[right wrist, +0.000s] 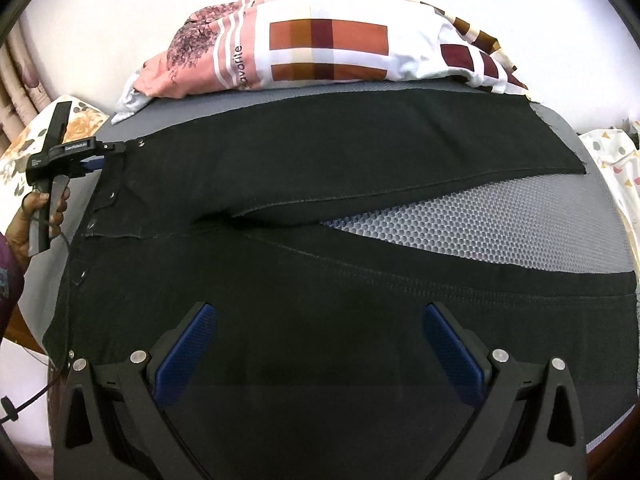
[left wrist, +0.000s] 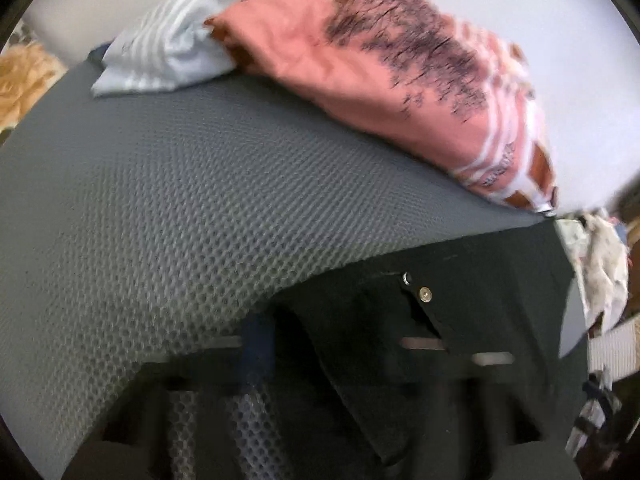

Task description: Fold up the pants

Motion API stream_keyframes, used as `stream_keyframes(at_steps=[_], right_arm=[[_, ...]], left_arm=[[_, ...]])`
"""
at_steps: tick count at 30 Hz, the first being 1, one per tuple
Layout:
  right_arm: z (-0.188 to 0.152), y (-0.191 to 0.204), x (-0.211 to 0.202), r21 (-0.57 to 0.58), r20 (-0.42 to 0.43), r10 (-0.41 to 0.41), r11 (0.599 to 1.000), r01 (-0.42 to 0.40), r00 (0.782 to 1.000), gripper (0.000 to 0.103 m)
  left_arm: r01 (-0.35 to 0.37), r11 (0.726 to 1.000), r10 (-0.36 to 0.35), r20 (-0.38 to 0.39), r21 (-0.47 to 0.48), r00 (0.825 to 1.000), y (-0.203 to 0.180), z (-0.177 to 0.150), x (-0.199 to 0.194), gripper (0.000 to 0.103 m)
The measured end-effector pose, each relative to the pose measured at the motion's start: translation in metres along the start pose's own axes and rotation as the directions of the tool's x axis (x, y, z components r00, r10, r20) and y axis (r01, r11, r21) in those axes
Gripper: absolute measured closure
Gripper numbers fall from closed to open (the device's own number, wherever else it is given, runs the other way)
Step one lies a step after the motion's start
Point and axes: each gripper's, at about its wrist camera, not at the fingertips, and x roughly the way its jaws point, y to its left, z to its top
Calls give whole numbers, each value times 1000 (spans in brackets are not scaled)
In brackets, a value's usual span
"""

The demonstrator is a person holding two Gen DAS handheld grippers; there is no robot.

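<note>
Lying flat: black pants [right wrist: 320,184] spread on the grey mesh mat [right wrist: 460,232], legs parted in a V, waistband at the left edge
Left claw [right wrist: 116,147]: at the far waistband corner, seemingly pinched on it; its own view is too blurred to confirm
Right claw [right wrist: 320,344]: wide open, blue pads [right wrist: 188,352] above the near leg, holding nothing
Writing: "favorite" on the pink-and-white patterned bedding [right wrist: 320,52] heaped behind the pants; small white lettering on the left tool, unreadable
Rivets: metal stud [left wrist: 425,294] near the pocket
</note>
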Motion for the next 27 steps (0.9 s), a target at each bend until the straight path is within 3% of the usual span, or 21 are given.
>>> stream_keyframes(at_steps=[2, 4, 8, 11, 14, 19, 22, 24, 25, 27], right_arm=[[3, 1, 3, -2, -3, 5, 1000, -5, 1000, 0], [9, 1, 5, 3, -6, 29, 1000, -29, 1000, 0], [37, -18, 8, 127, 5, 201, 971, -200, 980, 0], [67, -45, 24, 287, 26, 373, 886, -364, 927, 0], [96, -71, 51, 451, 52, 512, 754, -478, 857, 0], [142, -80, 85, 503, 69, 570, 689, -522, 819, 1], [153, -89, 111, 585, 65, 612, 617, -527, 788, 2], [156, -95, 123, 629, 66, 598, 597, -499, 799, 11], [157, -96, 127, 631, 67, 596, 596, -497, 800, 23], [165, -93, 135, 585, 20, 588, 650, -486, 809, 53]], left_arm=[[-42, 999, 41, 27, 11, 999, -11, -4, -4, 83], [-94, 995, 92, 64, 27, 994, -25, -8, -11, 85], [-77, 995, 63, 212, 57, 975, -55, -23, -54, 86], [-47, 994, 18, 283, 96, 959, -70, -40, -87, 87], [-56, 984, -6, 342, 171, 940, -95, -66, -116, 87], [-31, 969, -69, 389, 244, 919, -130, -121, -149, 87], [-20, 969, -81, 392, 247, 916, -137, -150, -163, 87], [3, 973, -92, 376, 230, 922, -141, -164, -164, 87], [17, 975, -99, 366, 221, 926, -142, -170, -166, 87], [40, 981, -105, 345, 192, 933, -142, -179, -165, 87]])
